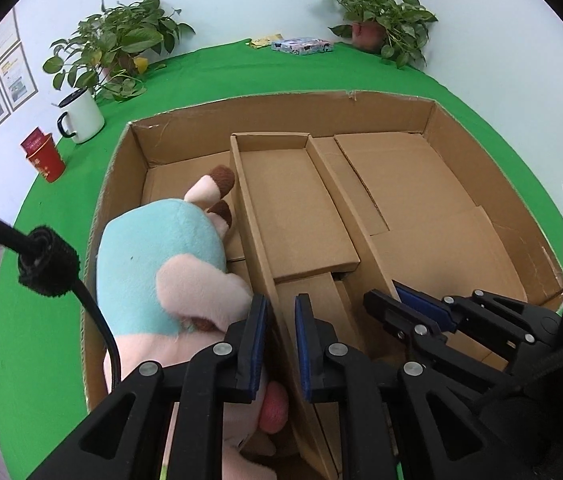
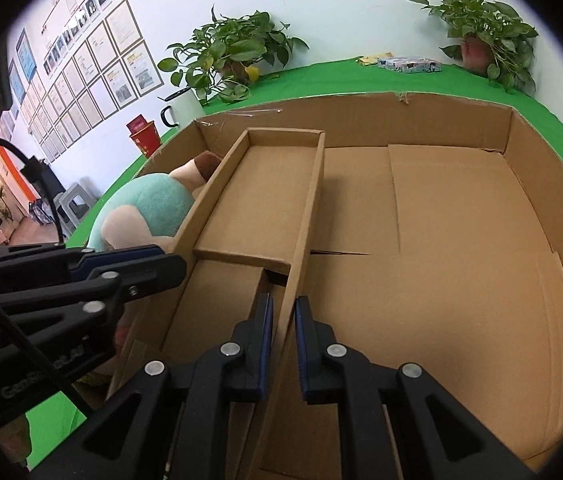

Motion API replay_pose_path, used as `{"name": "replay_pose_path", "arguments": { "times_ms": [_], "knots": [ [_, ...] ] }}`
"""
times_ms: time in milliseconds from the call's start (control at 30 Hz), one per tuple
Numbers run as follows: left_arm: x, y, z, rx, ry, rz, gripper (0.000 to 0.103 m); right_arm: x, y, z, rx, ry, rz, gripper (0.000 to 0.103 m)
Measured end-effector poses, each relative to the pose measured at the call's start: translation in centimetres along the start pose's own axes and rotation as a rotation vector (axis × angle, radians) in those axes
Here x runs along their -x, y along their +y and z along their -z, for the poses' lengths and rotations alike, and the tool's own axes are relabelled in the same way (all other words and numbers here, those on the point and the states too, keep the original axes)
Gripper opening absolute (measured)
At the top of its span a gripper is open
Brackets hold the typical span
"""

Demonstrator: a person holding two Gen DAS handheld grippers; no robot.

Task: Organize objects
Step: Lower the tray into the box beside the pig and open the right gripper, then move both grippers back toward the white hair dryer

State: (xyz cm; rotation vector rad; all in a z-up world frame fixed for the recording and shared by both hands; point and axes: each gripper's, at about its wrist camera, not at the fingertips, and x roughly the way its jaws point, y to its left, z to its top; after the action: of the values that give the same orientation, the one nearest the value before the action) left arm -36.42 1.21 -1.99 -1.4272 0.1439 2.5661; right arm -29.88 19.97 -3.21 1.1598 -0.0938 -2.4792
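A large open cardboard box (image 1: 361,110) (image 2: 441,114) sits on the green table. Inside it stands a narrow cardboard insert tray (image 1: 293,200) (image 2: 265,200). A plush toy (image 1: 161,256) (image 2: 145,208), teal and pink with brown hooves, lies in the box's left compartment. My left gripper (image 1: 281,344) straddles the insert tray's left wall; the jaws are narrowly apart around it. My right gripper (image 2: 283,344) (image 1: 413,308) straddles the tray's right wall in the same way. The left gripper shows at the left in the right wrist view (image 2: 137,268).
On the table stand a white mug (image 1: 80,116) (image 2: 179,110), a red cup (image 1: 43,156) (image 2: 143,134), two potted plants (image 1: 121,48) (image 1: 377,16) and a flat patterned box (image 1: 301,45) (image 2: 407,65). Framed papers hang on the left wall (image 2: 81,76).
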Motion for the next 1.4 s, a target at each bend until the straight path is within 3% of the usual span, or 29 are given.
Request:
{"name": "replay_pose_path", "arguments": {
  "times_ms": [300, 367, 400, 433, 500, 533, 567, 700, 800, 900, 933, 1133, 1400],
  "knots": [
    [5.1, 0.3, 2.0, 0.002, -0.106, -0.043, 0.013, 0.0, 1.3, -0.1, 0.103, -0.013, 0.046, 0.013],
    [6.9, 0.2, 2.5, 0.001, -0.150, -0.037, 0.017, 0.4, 1.2, -0.1, 0.110, -0.026, 0.045, 0.014],
    [7.4, 0.2, 2.6, 0.002, -0.162, -0.038, 0.025, 0.8, 1.2, -0.1, 0.109, -0.036, 0.047, 0.015],
    [8.4, 0.2, 3.0, 0.005, -0.187, -0.037, 0.035, 1.4, 1.1, 0.0, 0.107, -0.048, 0.053, 0.022],
    [9.5, 0.2, 3.5, 0.014, -0.217, -0.035, 0.045, 3.1, 1.0, 0.1, 0.114, -0.090, 0.065, 0.045],
    [10.2, 0.2, 3.8, 0.020, -0.232, -0.033, 0.048, 4.1, 1.0, 0.3, 0.120, -0.118, 0.072, 0.066],
    [10.9, 0.2, 4.2, 0.024, -0.249, -0.029, 0.049, 5.0, 0.9, 0.6, 0.122, -0.140, 0.077, 0.077],
    [13.2, -0.3, 5.9, 0.033, -0.299, -0.032, 0.058, 8.4, 0.1, 2.0, 0.102, -0.178, 0.115, 0.080],
    [14.9, -1.4, 7.7, 0.026, -0.332, -0.094, 0.064, 10.5, -0.4, 3.3, 0.090, -0.199, 0.154, 0.082],
    [16.8, -3.0, 9.8, 0.001, -0.396, -0.146, 0.083, 11.9, -0.2, 4.1, 0.102, -0.189, 0.182, 0.082],
    [17.4, -3.5, 10.5, -0.003, -0.416, -0.156, 0.085, 12.4, 0.0, 4.5, 0.106, -0.191, 0.190, 0.082],
    [20.6, -5.6, 14.0, 0.022, -0.474, -0.144, 0.085, 15.1, 0.6, 7.0, 0.106, -0.219, 0.238, 0.082],
    [22.9, -7.8, 18.0, 0.048, -0.466, -0.133, 0.085, 17.6, 0.4, 10.7, 0.087, -0.219, 0.233, 0.082]
  ]
}}
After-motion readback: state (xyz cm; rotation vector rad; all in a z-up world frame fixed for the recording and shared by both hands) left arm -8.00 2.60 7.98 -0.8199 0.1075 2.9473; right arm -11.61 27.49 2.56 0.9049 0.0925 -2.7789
